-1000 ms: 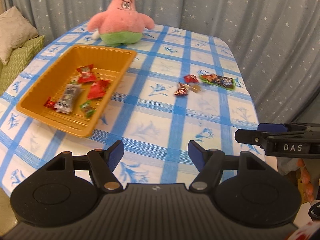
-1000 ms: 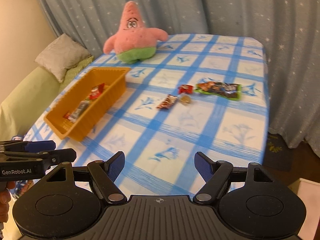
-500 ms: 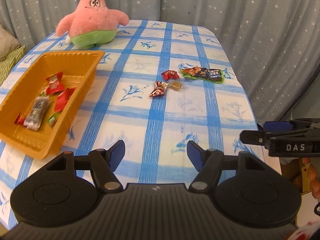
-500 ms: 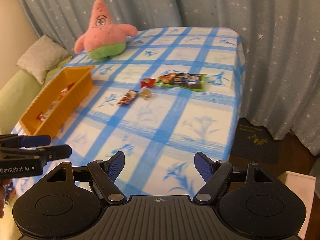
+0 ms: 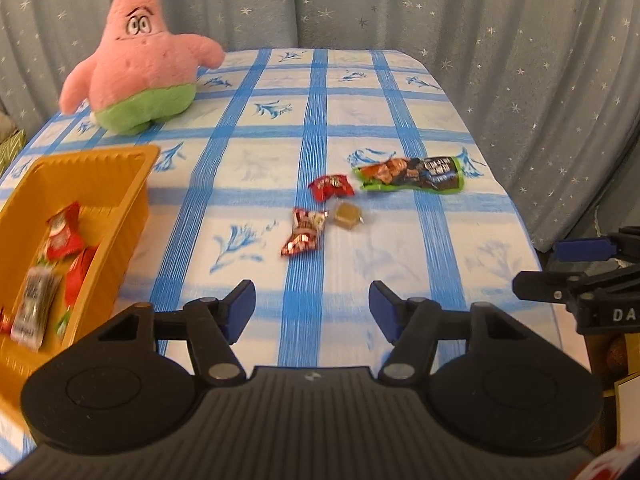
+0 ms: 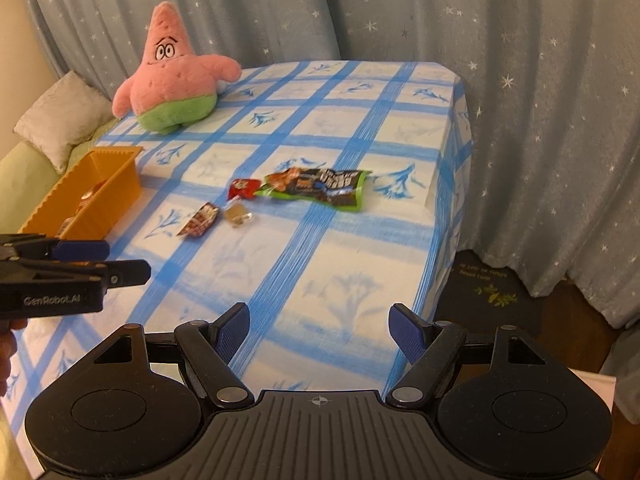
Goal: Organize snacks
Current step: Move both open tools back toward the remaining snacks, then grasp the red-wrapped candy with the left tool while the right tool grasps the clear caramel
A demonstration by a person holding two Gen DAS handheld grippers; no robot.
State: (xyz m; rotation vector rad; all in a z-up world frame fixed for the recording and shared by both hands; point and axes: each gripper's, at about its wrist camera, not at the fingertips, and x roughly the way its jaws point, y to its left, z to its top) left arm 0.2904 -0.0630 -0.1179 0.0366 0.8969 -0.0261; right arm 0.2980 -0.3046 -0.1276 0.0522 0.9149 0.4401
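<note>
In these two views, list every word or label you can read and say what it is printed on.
"GenRobot.AI": side of the left gripper, seen in the right wrist view.
"DA", cut off by the frame edge: side of the right gripper, seen in the left wrist view.
Print on the green snack bag and small wrappers: too blurred to read.

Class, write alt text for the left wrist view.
The open, empty left gripper points at four loose snacks on a blue-checked tablecloth, nearest a red-and-silver candy wrapper. An orange plastic tray sits left, a pink starfish plush toy behind.

Glossy foil wrappers (image 5: 305, 233); cloth tablecloth (image 5: 400, 248); tray (image 5: 112, 184) probably plastic.
</note>
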